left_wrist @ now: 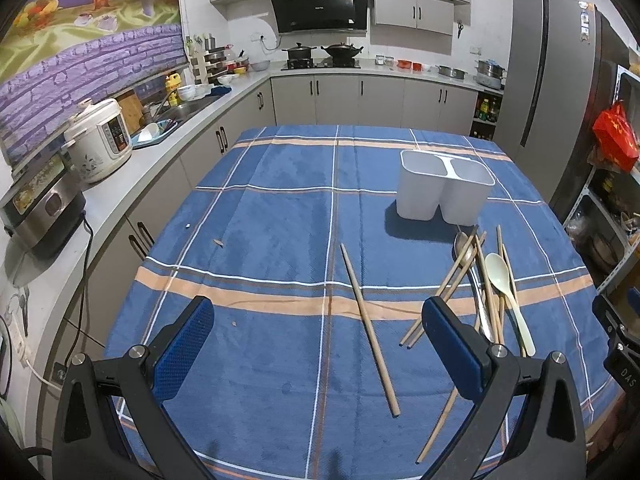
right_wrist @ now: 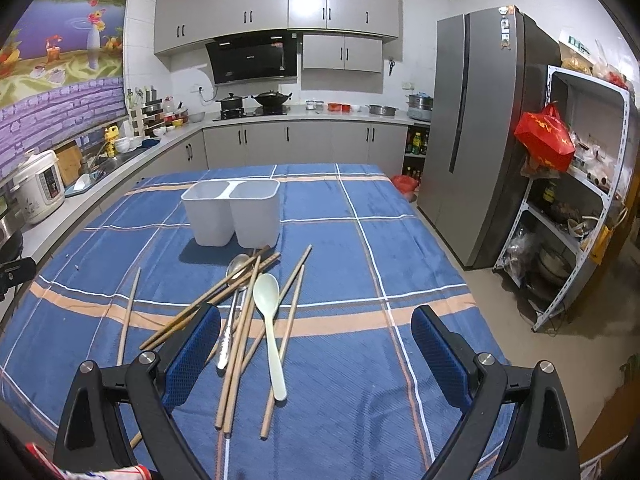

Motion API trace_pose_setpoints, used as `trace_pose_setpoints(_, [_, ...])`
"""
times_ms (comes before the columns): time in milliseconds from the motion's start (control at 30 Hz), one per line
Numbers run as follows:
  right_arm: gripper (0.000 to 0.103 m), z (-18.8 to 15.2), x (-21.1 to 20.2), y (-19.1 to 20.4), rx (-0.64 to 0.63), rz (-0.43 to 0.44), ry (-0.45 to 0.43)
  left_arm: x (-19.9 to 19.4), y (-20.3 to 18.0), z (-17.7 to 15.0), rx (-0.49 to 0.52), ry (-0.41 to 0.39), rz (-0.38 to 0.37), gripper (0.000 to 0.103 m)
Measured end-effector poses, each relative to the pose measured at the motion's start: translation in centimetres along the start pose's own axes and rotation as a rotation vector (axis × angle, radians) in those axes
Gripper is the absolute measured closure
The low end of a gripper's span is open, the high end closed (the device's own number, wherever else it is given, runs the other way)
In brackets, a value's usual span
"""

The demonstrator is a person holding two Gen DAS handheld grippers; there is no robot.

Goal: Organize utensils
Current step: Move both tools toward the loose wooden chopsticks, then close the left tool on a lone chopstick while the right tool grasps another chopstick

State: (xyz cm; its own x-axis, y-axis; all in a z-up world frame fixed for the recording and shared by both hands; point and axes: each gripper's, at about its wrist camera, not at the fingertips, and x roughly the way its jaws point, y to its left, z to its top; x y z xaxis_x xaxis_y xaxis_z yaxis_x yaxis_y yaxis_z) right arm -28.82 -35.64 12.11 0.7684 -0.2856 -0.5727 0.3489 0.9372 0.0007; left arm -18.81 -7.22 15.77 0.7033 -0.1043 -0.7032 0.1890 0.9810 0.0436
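Kitchen, with a surface (left_wrist: 280,216) under a blue plaid cloth.

Left tool (left_wrist: 318,320) released, blue pads (left_wrist: 182,354) wide apart, grasping nothing, hovering above the near edge of the surface. Lone chopstick (left_wrist: 370,326) lying flat between the pads in that view, running from mid-cloth toward the camera, apart from the rest.

Right tool (right_wrist: 316,330) likewise released, pads (right_wrist: 438,354) spread, nothing between them but cloth and the near ends of the pile.

White holder (left_wrist: 444,186) upright toward the far side of the surface, two compartments side by side, both seemingly bare inside as far as the right wrist view shows. Shadow cast on the cloth before it.

Just in front of the holder, a loose pile: chopsticks (right_wrist: 240,320) crossed over one another in several directions, some tips reaching close to the holder's base. Metal spoon (right_wrist: 232,304) among them, bowl toward the holder, handle toward the camera, chopsticks lying across it. Pale green spoon (right_wrist: 270,320) beside it, bowl up, resting partly on chopsticks, handle pointing toward the camera.

Off to the left, a counter with a rice cooker (left_wrist: 102,140) and sink; stove with pots at the back; grey fridge (right_wrist: 476,132) to the right, and a metal shelf (right_wrist: 580,208) with a red bag (right_wrist: 546,138) hanging on it.
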Motion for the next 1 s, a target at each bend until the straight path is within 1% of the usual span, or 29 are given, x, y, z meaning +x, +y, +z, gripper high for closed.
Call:
trace_pose_setpoints(367, [0.005, -0.5, 2.0, -1.2, 0.025, -0.009, 0.050, 2.9, -1.1, 0.4, 0.014, 0.058, -0.010, 0.000])
trace_pose_setpoints(600, [0.005, -0.8, 4.0, -2.0, 0.041, -0.017, 0.109, 6.0, -0.5, 1.3, 0.018, 0.084, 0.000, 0.000])
trace_pose_setpoints(667, [0.005, -0.9, 4.7, -2.0, 0.045, -0.016, 0.131, 7.1, -0.3, 1.5, 0.022, 0.093, -0.018, 0.000])
trace_pose_setpoints(767, [0.005, -1.1, 5.8, -2.0, 0.054, -0.012, 0.164, 9.2, -0.3, 1.8, 0.031, 0.128, -0.047, 0.000])
trace_pose_setpoints(800, [0.005, -1.1, 6.3, -1.9, 0.055, -0.009, 0.176, 10.1, -0.2, 1.9, 0.030, 0.149, -0.069, 0.000])
trace_pose_setpoints(867, [0.005, -1.0, 7.2, -1.7, 0.059, 0.005, 0.201, 11.6, -0.3, 1.9, 0.028, 0.182, -0.115, 0.008])
trace_pose_setpoints(900, [0.005, -0.9, 7.8, -1.7, 0.065, 0.020, 0.217, 12.8, -0.5, 2.0, 0.030, 0.213, -0.147, 0.017])
trace_pose_setpoints(933, [0.005, -0.8, 8.4, -1.7, 0.076, 0.035, 0.233, 13.7, -0.7, 2.0, 0.032, 0.240, -0.160, 0.026])
trace_pose_setpoints(1000, [0.005, -0.5, 9.6, -1.6, 0.094, 0.053, 0.258, 16.0, -0.9, 2.1, 0.028, 0.300, -0.182, 0.036])
